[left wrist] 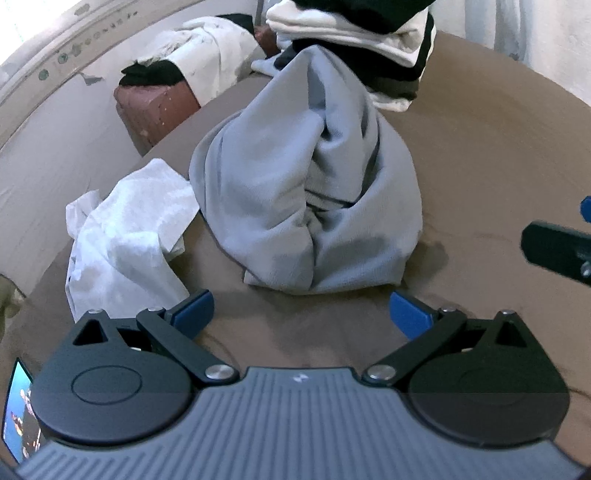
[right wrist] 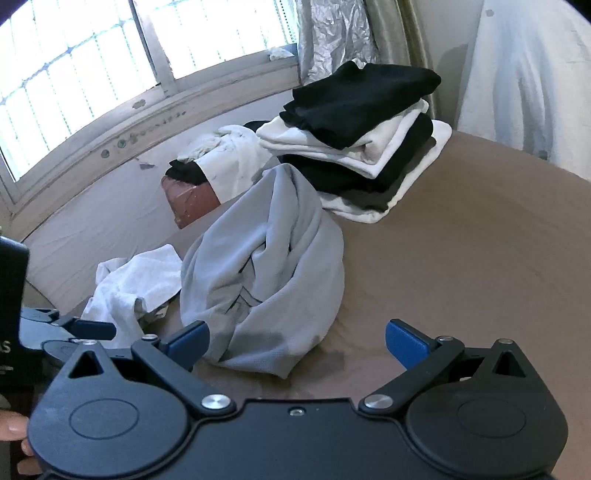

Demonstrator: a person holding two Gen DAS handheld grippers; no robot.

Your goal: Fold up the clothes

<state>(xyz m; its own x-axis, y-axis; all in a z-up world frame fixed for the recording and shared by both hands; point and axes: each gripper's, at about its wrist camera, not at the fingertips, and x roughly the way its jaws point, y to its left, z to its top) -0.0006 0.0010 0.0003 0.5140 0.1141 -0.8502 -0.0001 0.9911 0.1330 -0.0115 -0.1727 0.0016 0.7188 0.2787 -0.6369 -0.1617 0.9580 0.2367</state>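
A crumpled light grey garment lies heaped on the brown surface. A crumpled white cloth lies to its left, partly over the surface's edge. Behind the grey garment stands a stack of folded black and white clothes. My left gripper is open just short of the grey garment, nothing between its blue pads. My right gripper is open too, its left pad close to the garment's near edge. The right gripper's finger shows at the right edge of the left wrist view.
A reddish-brown box with black and white cloth draped on it stands beyond the surface's left edge, below a window. Curtains hang behind the stack. A hand's fingers show at the lower left.
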